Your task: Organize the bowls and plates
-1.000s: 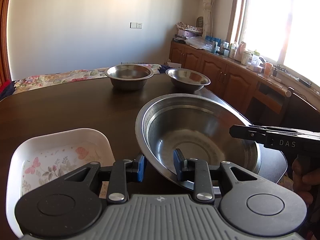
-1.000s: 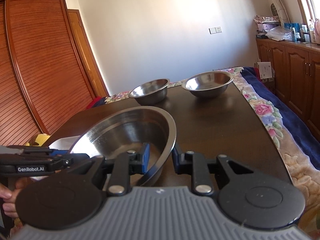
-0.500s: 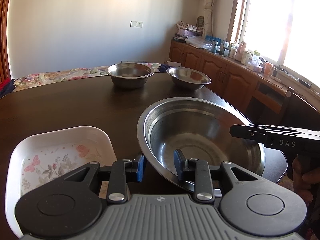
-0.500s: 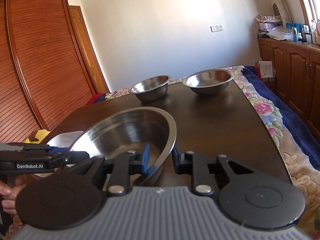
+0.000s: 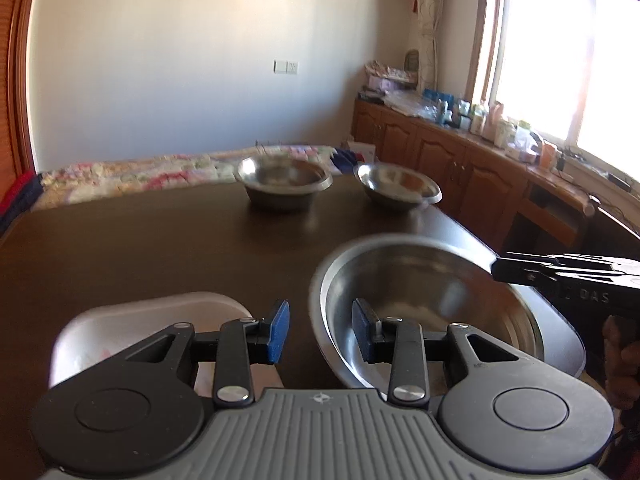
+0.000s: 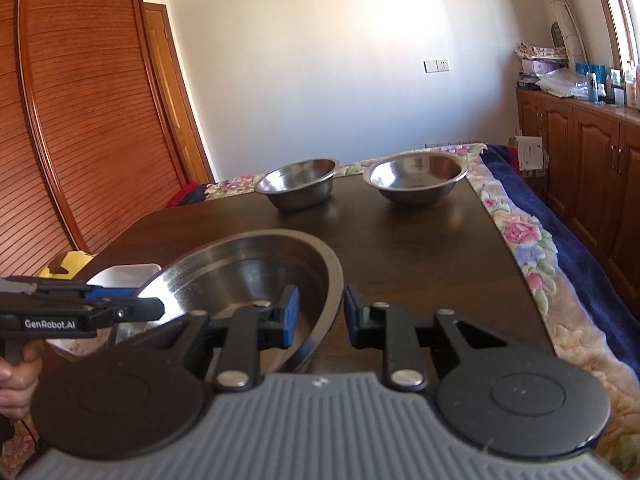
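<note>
A large steel bowl (image 5: pixel 424 296) sits at the near edge of the dark wooden table (image 5: pixel 160 248); it also shows in the right wrist view (image 6: pixel 248 268). My left gripper (image 5: pixel 319 330) is open, its fingers straddling the bowl's left rim without gripping it. My right gripper (image 6: pixel 319 316) is open, its fingers either side of the bowl's right rim. A white floral plate (image 5: pixel 152 328) lies left of the bowl. Two smaller steel bowls (image 5: pixel 282 182) (image 5: pixel 398 186) stand at the table's far side.
Wooden cabinets (image 5: pixel 452 160) with clutter on top line the right wall under a bright window. A floral bedspread (image 6: pixel 528 240) lies beside and beyond the table. Wooden slatted wardrobe doors (image 6: pixel 72 128) stand at left.
Both grippers have opened and let go of the large bowl's rim. The bowl now rests lower on the table.
</note>
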### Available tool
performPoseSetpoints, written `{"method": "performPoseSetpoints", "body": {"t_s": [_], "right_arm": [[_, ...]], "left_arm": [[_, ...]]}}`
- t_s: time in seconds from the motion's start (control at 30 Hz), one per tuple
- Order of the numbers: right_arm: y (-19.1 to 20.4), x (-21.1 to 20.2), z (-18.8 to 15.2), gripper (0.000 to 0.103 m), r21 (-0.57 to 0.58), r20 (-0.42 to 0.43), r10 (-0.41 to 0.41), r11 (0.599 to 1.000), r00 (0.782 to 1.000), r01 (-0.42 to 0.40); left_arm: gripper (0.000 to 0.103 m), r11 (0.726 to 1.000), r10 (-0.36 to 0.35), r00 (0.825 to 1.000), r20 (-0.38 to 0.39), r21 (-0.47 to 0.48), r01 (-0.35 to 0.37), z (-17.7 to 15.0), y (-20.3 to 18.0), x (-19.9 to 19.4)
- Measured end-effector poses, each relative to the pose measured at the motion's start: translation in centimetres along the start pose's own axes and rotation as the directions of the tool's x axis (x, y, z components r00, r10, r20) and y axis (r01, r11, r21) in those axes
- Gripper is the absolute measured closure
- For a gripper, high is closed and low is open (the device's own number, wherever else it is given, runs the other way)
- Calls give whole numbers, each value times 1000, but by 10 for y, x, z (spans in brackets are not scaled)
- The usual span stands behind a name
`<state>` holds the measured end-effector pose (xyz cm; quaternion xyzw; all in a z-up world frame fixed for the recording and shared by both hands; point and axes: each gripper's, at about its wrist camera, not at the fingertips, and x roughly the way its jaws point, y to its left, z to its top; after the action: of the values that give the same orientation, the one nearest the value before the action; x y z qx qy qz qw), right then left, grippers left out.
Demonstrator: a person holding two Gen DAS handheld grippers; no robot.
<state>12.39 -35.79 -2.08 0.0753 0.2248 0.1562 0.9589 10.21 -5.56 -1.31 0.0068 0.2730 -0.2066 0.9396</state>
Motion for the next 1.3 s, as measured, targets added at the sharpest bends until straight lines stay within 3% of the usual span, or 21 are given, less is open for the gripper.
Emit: {"method": "performPoseSetpoints", "body": {"t_s": [0.23, 0.57, 0.97, 1.3], "right_arm": [[-7, -3, 42, 76, -96, 33, -7, 995, 999, 10], [-20, 38, 103, 76, -193, 42, 19, 981, 999, -11], [-14, 115, 128, 76, -244, -32, 88, 965, 996, -93], [-13, 170, 128, 73, -249, -139, 101, 959, 985, -133]], "left_arm": [[63, 999, 39, 999, 34, 15, -39, 37, 16, 10], [63, 995, 88, 995, 46, 51, -90, 80, 29, 53], [63, 990, 117, 993, 8, 79, -117, 113, 50, 114], [63, 991, 117, 992, -51, 72, -113, 115, 61, 161]]}}
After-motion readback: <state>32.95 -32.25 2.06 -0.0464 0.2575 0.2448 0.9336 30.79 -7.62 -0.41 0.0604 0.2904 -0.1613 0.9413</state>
